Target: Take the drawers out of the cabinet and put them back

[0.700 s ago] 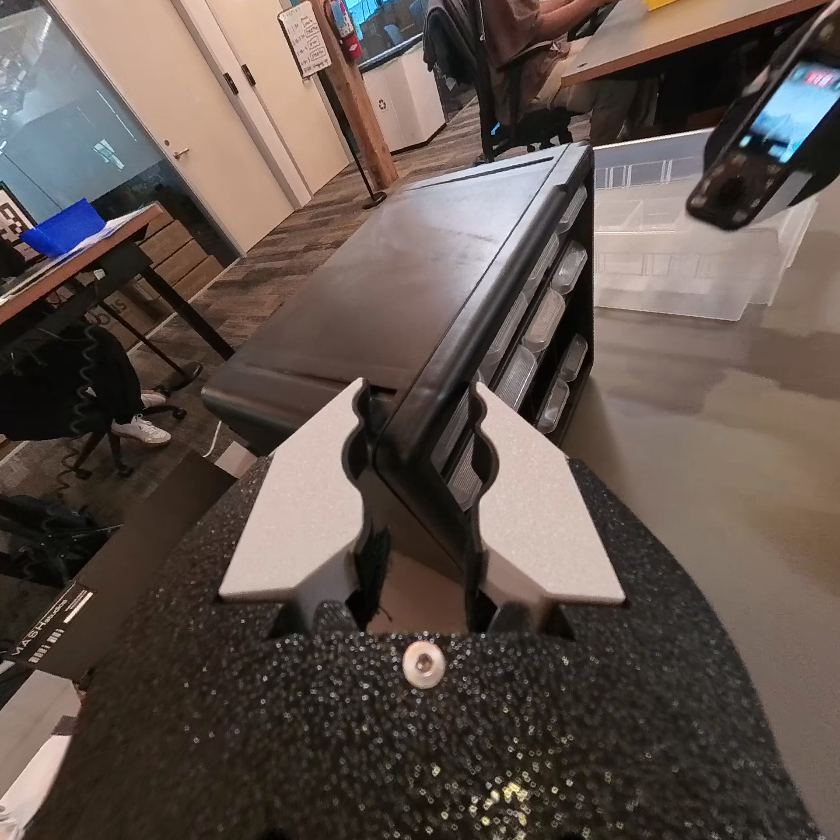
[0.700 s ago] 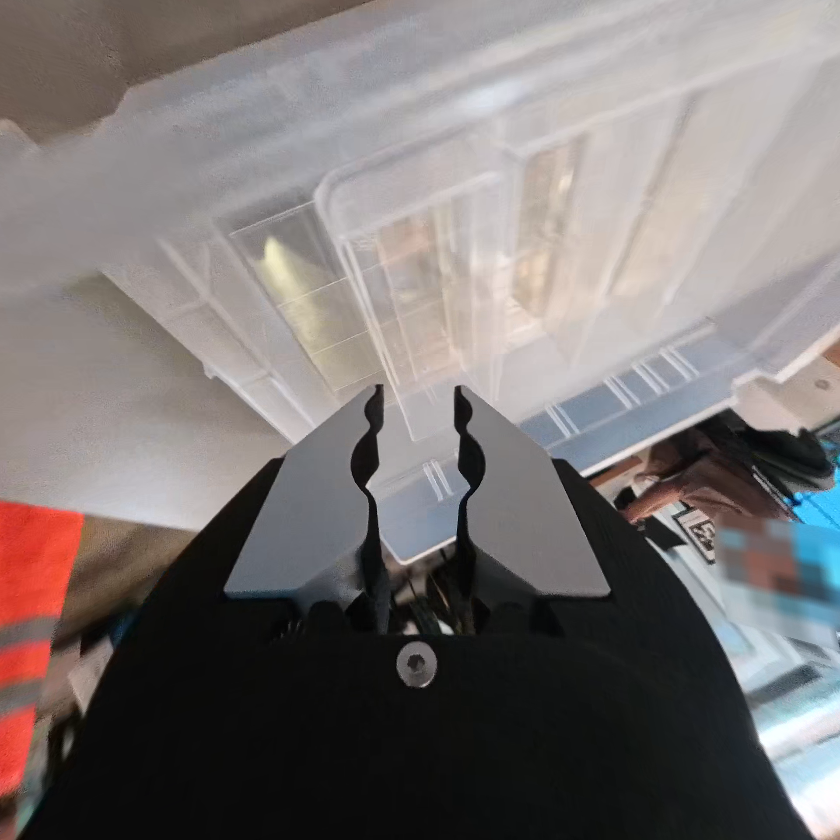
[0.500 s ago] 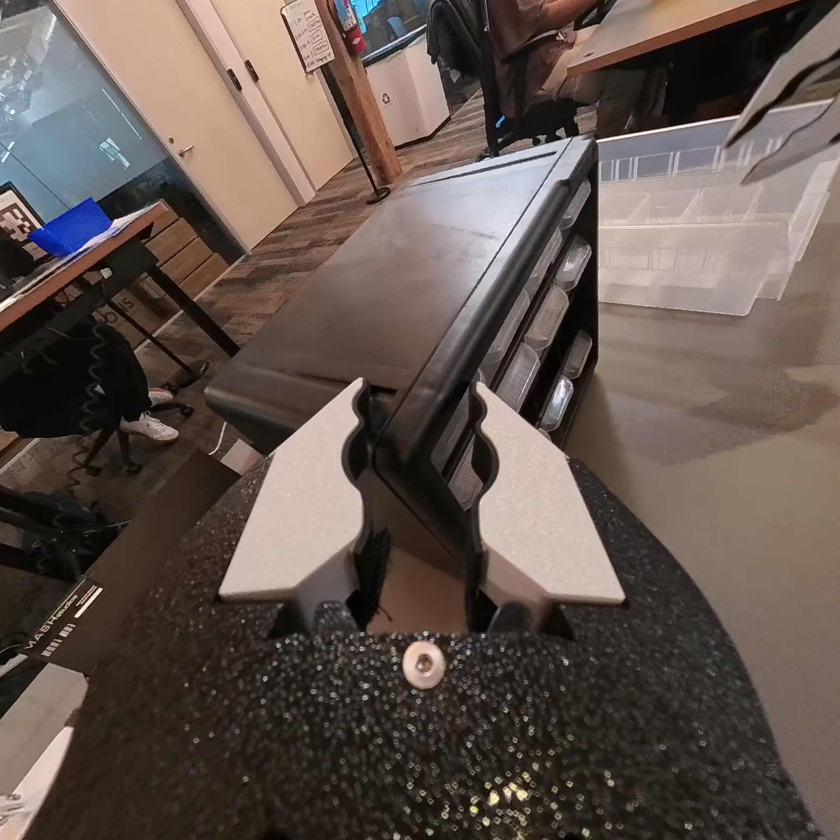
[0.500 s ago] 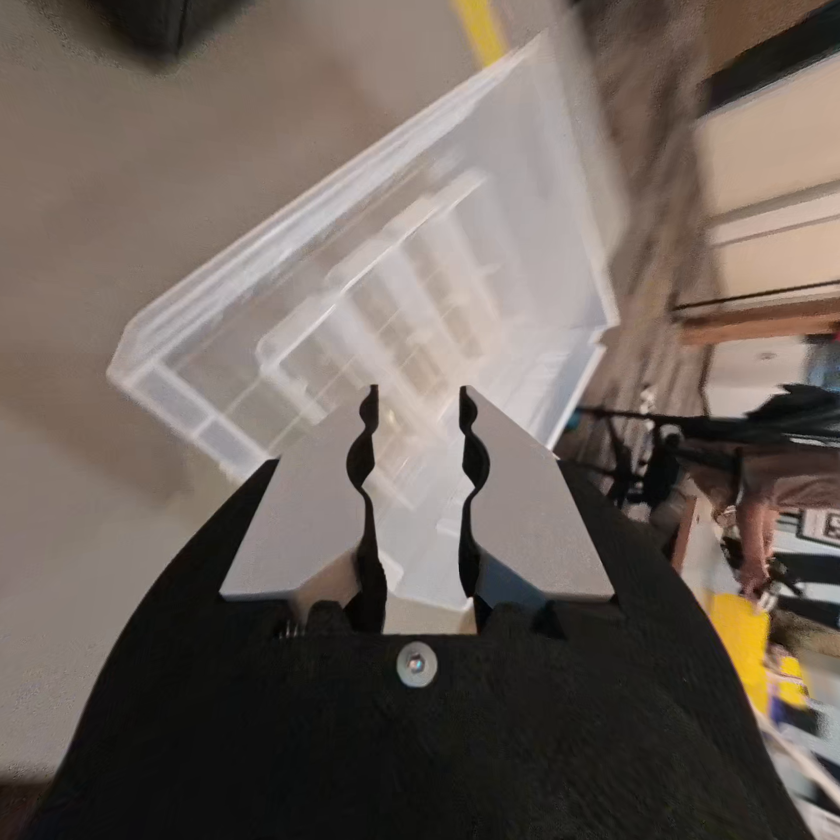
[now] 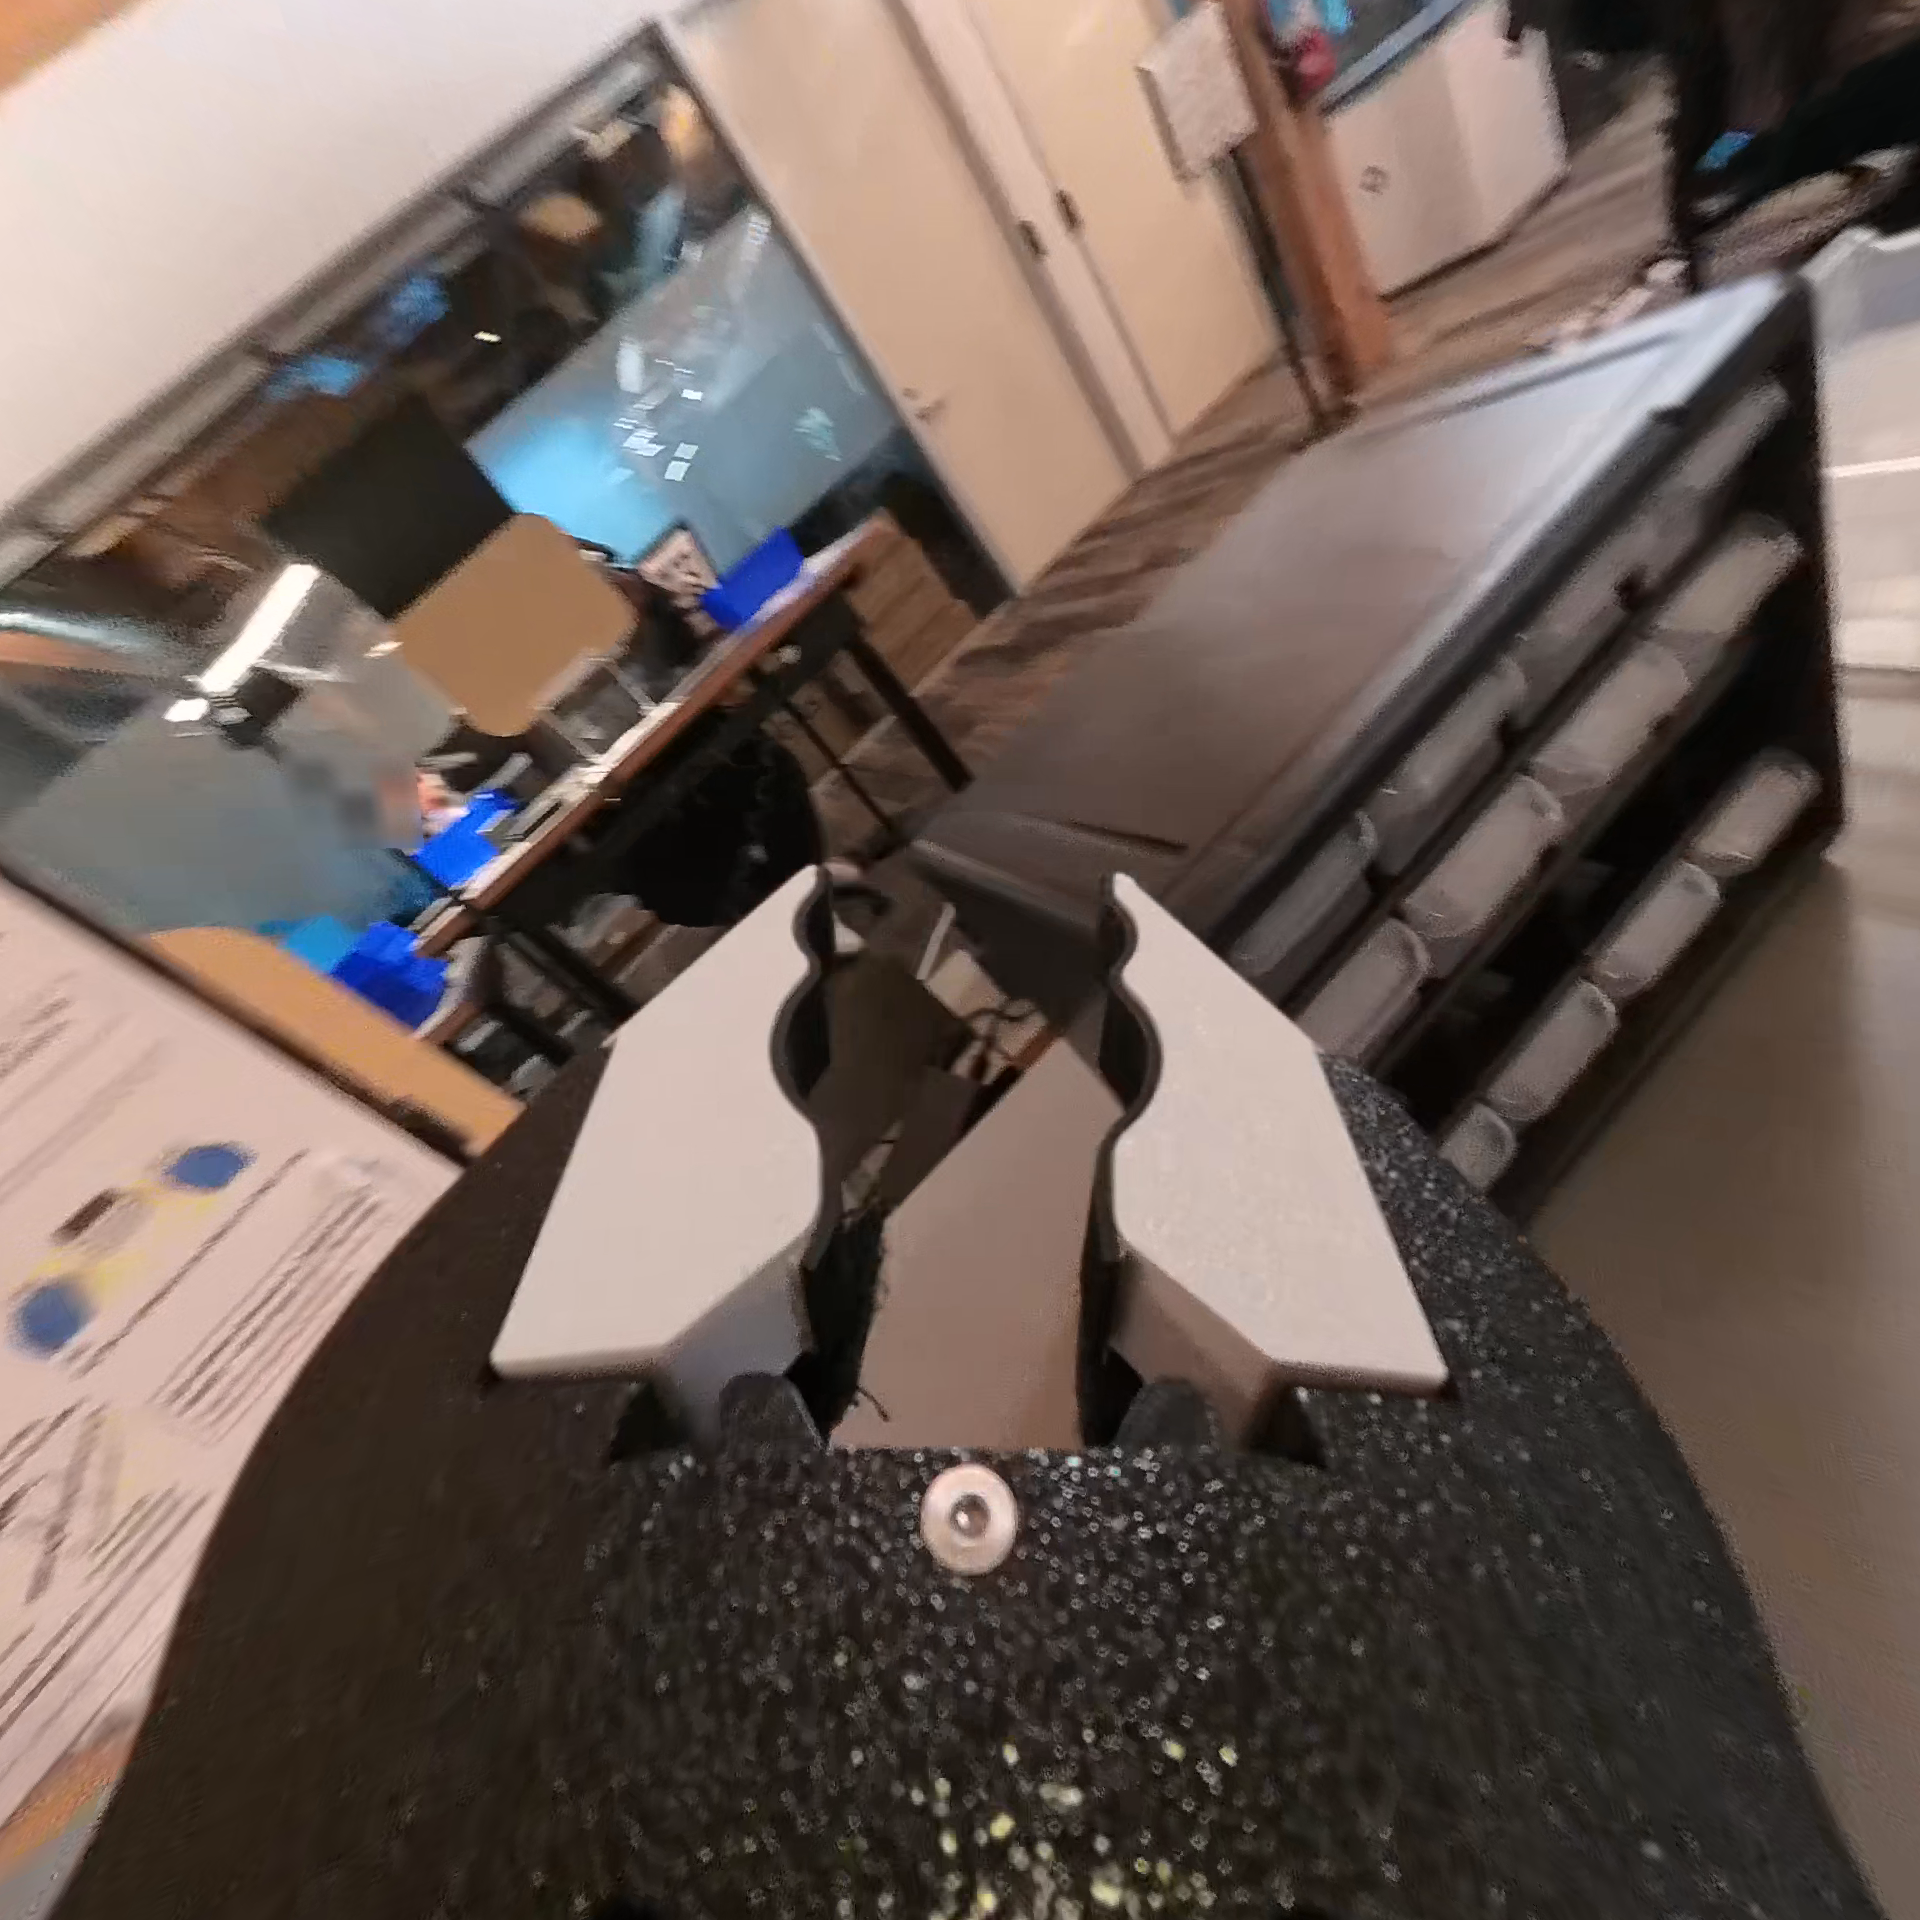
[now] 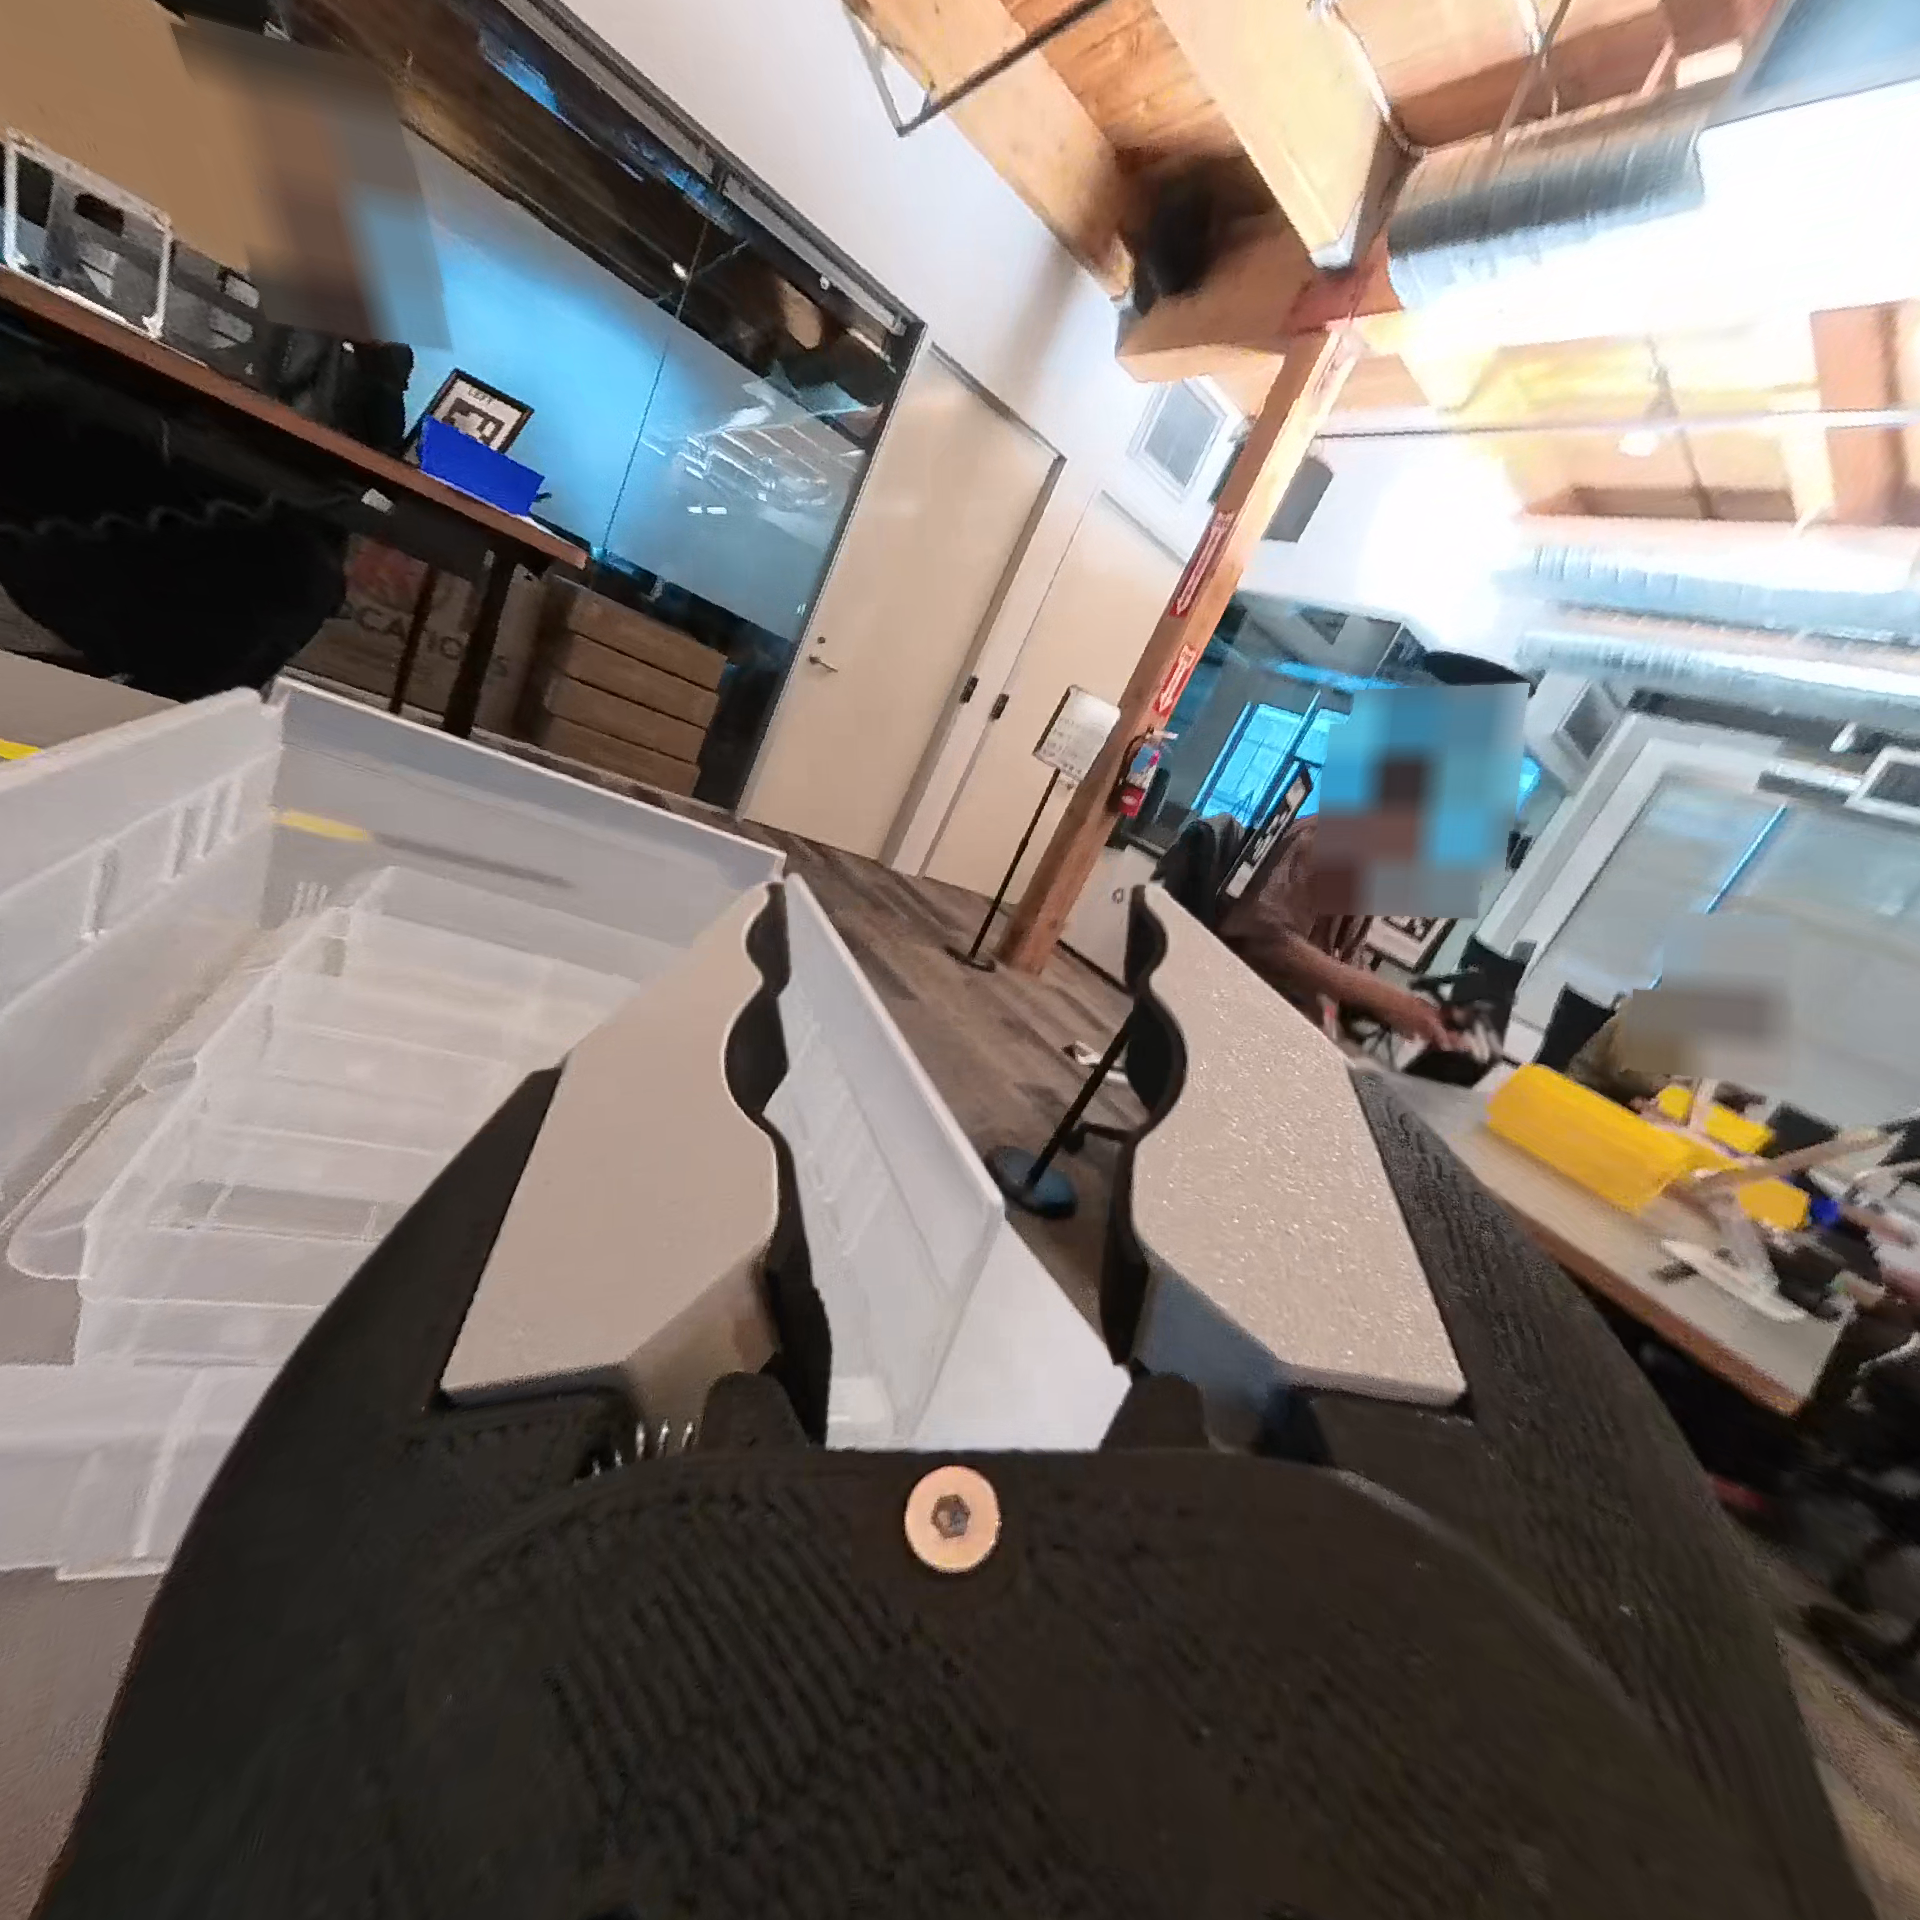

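Letting go of the black cabinet [image 5: 1382, 665], the left tool [image 5: 966, 904] stood spread and empty, cabinet now ahead to its right. The right tool [image 6: 956, 904], spread, straddled the clear bin [image 6: 883, 1122] wall; loose drawers [image 6: 312, 1049] lay inside, leftward.

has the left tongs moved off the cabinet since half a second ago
Yes. The left tongs were around the black cabinet front corner edge; now they have pulled back and leftward, open, with the cabinet ahead to the right.

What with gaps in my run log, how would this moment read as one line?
left gripper: jaws open, empty, near cabinet | right gripper: jaws open, astride clear bin wall | drawers: some in bin
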`<state>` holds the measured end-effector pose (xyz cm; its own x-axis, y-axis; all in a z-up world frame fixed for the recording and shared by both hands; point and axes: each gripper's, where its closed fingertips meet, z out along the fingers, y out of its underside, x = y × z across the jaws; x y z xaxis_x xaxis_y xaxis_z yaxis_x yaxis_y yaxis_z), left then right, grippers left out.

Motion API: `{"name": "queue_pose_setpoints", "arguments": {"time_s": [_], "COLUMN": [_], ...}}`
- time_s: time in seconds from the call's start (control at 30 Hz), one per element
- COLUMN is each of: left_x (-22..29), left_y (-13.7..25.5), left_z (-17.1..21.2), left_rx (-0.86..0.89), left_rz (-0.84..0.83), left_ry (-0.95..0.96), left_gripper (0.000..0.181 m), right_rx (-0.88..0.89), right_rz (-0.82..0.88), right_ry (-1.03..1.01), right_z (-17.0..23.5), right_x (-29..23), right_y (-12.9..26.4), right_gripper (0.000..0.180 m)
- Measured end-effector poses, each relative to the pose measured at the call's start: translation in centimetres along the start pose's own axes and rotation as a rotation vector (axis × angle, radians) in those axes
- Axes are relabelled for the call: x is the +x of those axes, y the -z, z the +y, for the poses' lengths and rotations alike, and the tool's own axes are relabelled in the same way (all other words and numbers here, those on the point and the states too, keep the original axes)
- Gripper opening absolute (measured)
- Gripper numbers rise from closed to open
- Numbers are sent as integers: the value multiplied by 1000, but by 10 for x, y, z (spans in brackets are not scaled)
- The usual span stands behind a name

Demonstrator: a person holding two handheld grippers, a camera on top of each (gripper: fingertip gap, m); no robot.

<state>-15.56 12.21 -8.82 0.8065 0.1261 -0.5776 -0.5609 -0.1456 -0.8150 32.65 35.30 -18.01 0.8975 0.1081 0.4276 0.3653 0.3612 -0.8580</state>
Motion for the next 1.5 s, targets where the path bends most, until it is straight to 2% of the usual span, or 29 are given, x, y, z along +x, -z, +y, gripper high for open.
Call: {"name": "queue_pose_setpoints", "arguments": {"time_s": [0.1,0.2,0.23,0.33,0.47,0.6,0.63,0.7,0.83,0.93,1.0,1.13,1.23,1.33,1.43,1.47,1.5], "left_x": [-33,-76,-72,-49,-7,35,40,47,62,60,60,66,70,64,65,64,60], "left_y": [30,71,81,107,142,173,180,189,200,202,198,193,192,192,186,185,184], "left_z": [-9,7,10,29,77,125,134,144,167,178,182,203,213,207,203,204,206], "left_rx": [11,-72,-80,-123,-284,-440,-457,-424,-433,-427,-417,-457,-503,-481,-462,-467,-471], "left_rz": [-197,-507,-513,-491,-420,-315,-323,-344,-354,-366,-354,-336,-317,-315,-270,-273,-294], "left_ry": [58,306,335,341,293,272,280,338,316,296,325,362,332,284,274,269,260], "left_gripper": [56,64,71,74,74,72,81,114,126,113,102,94,84,56,47,47,55], "right_rx": [-77,-179,-205,-228,-329,-450,-464,-477,-525,-572,-599,-611,-607,-601,-593,-598,-604], "right_rz": [-6,-26,-43,-120,-212,-282,-290,-291,-265,-302,-341,-340,-360,-405,-420,-426,-435], "right_ry": [-19,-37,-56,-155,-250,-263,-267,-270,-256,-302,-352,-395,-401,-444,-436,-441,-449], "right_z": [16,36,43,52,70,90,92,95,106,116,120,123,122,117,115,114,113], "right_x": [5,12,13,10,0,-14,-17,-18,-14,-19,-26,-25,-26,-31,-31,-31,-31], "right_y": [-8,-12,-13,-14,-16,-14,-15,-15,-15,-14,-12,-10,-7,0,8,10,13], "right_gripper": [73,73,72,66,57,40,39,38,34,32,24,8,6,1,1,2,2]}}
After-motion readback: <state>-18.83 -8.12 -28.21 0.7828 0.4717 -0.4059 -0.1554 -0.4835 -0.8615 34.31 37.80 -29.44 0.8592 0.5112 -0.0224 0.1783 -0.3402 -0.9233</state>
